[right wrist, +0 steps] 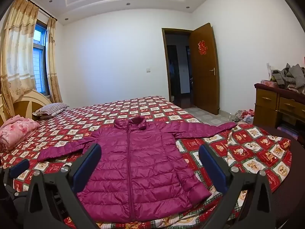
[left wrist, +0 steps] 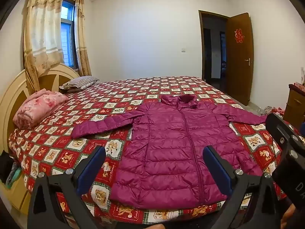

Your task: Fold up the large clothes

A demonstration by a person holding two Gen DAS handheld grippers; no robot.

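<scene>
A magenta quilted puffer jacket (left wrist: 171, 148) lies flat and zipped, front up, on a bed w/ a red-and-cream checked bedspread (left wrist: 57, 152), hem toward the cameras, collar toward the far wall, both sleeves spread out to the sides. The left gripper (left wrist: 154, 164) hovers over the hem, fingers spread wide, holding nothing; the right gripper (right wrist: 149, 160) likewise hangs released above the jacket's lower half, nothing in its grasp. Only the right wrist view shows a wooden dresser (right wrist: 276, 105) topped w/ a heap of grey clothes (right wrist: 289, 76), plus the bedspread's rumpled corner beside the right sleeve. Left wrist view alone catches the right gripper's black body at frame edge. Nearby: a rolled pink blanket (left wrist: 38, 108), striped pillow (left wrist: 80, 83), curtained window (left wrist: 66, 32), open brown door (left wrist: 240, 57).
</scene>
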